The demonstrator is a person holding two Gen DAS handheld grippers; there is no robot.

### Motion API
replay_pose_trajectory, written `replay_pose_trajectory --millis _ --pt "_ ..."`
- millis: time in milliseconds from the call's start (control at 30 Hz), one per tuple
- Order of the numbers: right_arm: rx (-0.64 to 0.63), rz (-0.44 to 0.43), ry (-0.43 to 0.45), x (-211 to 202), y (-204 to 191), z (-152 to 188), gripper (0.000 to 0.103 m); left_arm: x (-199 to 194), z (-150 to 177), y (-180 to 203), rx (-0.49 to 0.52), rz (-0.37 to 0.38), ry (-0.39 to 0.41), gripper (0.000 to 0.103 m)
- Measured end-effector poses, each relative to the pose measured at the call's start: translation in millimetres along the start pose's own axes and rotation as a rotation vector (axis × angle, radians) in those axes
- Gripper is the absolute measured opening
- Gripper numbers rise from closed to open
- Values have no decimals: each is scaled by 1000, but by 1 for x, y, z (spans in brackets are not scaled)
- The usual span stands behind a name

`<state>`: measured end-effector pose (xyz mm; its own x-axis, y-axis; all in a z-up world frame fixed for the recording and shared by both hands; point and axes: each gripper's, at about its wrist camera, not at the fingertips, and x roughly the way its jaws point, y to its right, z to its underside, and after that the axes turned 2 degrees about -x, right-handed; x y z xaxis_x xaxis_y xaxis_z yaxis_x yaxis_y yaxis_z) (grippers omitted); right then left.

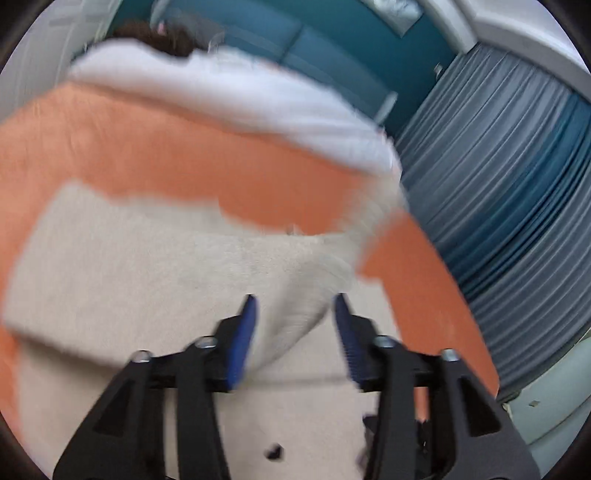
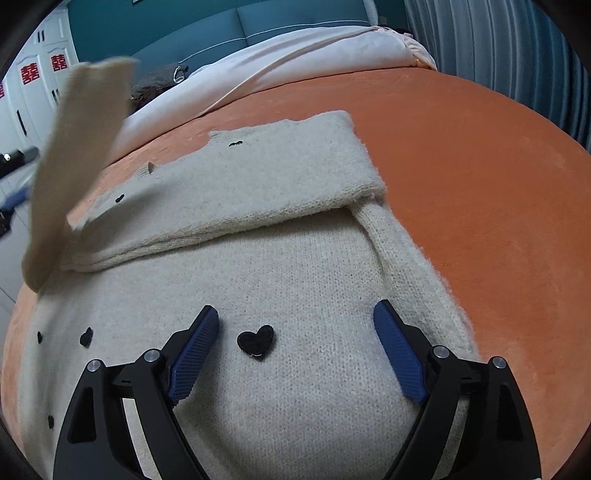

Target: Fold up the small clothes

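A cream knitted sweater (image 2: 258, 258) with small black hearts (image 2: 256, 341) lies on the orange bed cover (image 2: 480, 184), its top part folded over. My right gripper (image 2: 295, 325) is open just above the sweater's body, a heart between its fingers. In the right wrist view a cream sleeve (image 2: 74, 147) hangs lifted and blurred at the left. My left gripper (image 1: 295, 314) has its jaws apart, with a raised fold of the sweater (image 1: 295, 288) between the blue pads (image 1: 243, 339); the view is blurred and contact is unclear.
A white duvet (image 2: 295, 62) lies along the far side of the bed. A teal headboard (image 2: 221, 26) stands behind it. Grey-blue curtains (image 1: 498, 184) hang beside the bed. White cupboards with red decals (image 2: 33, 74) stand far left.
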<state>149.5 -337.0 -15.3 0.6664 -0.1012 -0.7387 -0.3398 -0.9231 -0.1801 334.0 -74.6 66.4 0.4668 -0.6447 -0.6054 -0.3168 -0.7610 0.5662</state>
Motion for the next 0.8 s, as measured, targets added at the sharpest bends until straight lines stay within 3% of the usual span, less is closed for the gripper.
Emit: replay_pose_trajectory --millis 100,200,267,367,567,600,633,667,700,733,767,800 --pt "24 -40 8 -2 5 0 85 29 46 -18 -152 8 -65 52" --pt "42 -58 15 -6 6 -3 85 18 59 -53 -297 -33 -31 53" --pt "55 -55 16 -11 4 -8 85 0 55 -75 -332 -77 34 56" --pt "128 -131 61 -21 4 -28 85 -32 31 -115 -397 -157 124 69" --pt "231 -192 -20 18 -14 -85 85 -56 8 -177 -662 -153 195 69" --pt "230 -182 -56 31 -21 -92 85 -56 9 -180 -690 -143 199 67" --pt "227 -169 -84 42 -27 -96 84 -57 9 -188 -719 -125 203 58" --pt "219 -161 -112 52 -33 -99 75 -53 8 -192 -744 -98 202 50" --pt "206 -152 -139 60 -39 -101 63 -55 14 -191 -754 -91 199 30" --pt "180 -134 -167 68 -48 -105 27 -54 11 -189 -749 -86 200 11" --pt "165 -139 -185 71 -55 -110 10 -55 7 -187 -736 -89 213 6" --pt "173 -166 -159 65 -59 -117 9 -64 5 -183 -717 -76 245 7"
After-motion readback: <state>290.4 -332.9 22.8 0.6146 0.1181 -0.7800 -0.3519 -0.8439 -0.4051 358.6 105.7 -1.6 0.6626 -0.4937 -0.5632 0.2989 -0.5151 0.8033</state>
